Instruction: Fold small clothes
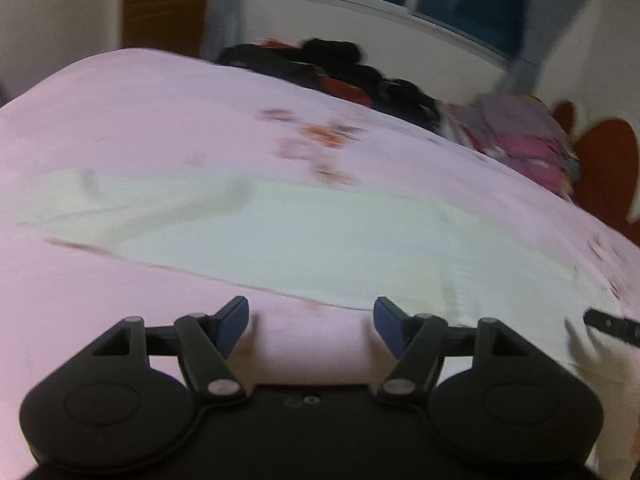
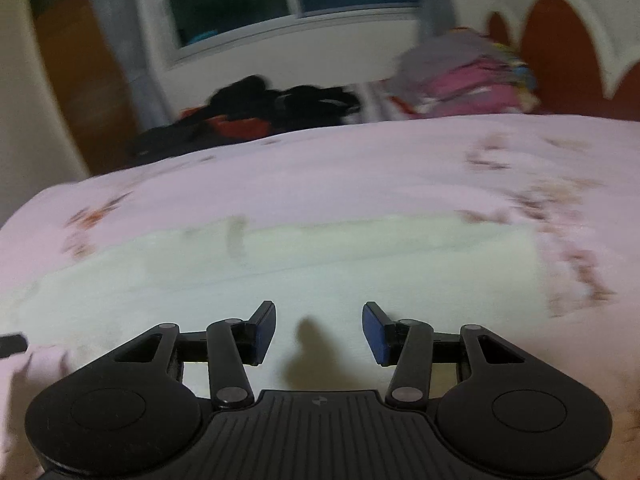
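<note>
Right now I judge I am between folds: the pale garment (image 1: 280, 224) lies spread flat on the pink sheet (image 1: 140, 120), and neither tool has hold of it. My left gripper (image 1: 311, 328) hangs with its jaws apart over bare sheet, just short of the near hem. My right gripper (image 2: 319, 330) is also spread wide and empty, low over the cloth (image 2: 320, 256) itself. Next I would need to bring each tool down to an edge or corner, pinch one layer only, then lift and carry it across. Both tools point forward and slightly downward across the bed, side by side. Both views are blurred, so seams and sleeves are hard to make out.
</note>
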`<state>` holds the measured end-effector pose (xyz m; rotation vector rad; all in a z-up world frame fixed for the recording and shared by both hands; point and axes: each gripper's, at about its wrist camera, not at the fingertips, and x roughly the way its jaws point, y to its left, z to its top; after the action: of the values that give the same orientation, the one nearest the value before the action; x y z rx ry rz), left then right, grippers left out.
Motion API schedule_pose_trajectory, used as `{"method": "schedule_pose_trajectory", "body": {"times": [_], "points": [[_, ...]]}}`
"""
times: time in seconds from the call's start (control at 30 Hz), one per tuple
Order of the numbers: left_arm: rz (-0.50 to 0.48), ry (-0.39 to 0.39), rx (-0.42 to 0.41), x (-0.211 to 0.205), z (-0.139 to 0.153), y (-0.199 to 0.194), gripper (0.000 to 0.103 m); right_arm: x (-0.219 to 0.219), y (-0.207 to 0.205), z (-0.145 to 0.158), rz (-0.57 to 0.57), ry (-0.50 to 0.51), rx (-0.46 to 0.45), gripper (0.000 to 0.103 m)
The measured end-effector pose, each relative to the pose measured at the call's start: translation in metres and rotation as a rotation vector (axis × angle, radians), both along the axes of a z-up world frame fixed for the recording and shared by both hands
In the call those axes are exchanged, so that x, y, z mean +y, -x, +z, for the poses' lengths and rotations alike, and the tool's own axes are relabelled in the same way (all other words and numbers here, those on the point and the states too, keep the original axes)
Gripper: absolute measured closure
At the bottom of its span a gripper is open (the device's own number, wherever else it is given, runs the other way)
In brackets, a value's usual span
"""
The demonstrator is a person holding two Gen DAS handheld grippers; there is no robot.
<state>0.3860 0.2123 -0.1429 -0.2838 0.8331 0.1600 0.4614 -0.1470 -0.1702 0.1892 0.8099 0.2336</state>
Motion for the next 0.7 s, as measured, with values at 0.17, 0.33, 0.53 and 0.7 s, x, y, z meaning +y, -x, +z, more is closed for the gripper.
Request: {"method": "schedule_pose_trajectory", "body": {"times": [0.17,0.33,0.53,0.7], "points": [[0.172,0.072,0.011,0.068,-0.004,0.018,0.039,0.055,0.007,0.006,0.103,-0.014,-0.005,0.055],[0.318,0.125,0.001,0.125,-0.011,0.028,0.041,0.094,0.011,0.008,0.167,-0.010,-0.009,0.055],[0.425,0.256,-0.036,0.176,-0.028,0.019,0.041,0.119,0.008,0.003,0.192,0.014,-0.003,0.055],[0.466,0.298,-0.096,0.193,-0.038,0.009,0.051,0.127,0.000,-0.007,0.175,0.035,0.017,0.055]]}}
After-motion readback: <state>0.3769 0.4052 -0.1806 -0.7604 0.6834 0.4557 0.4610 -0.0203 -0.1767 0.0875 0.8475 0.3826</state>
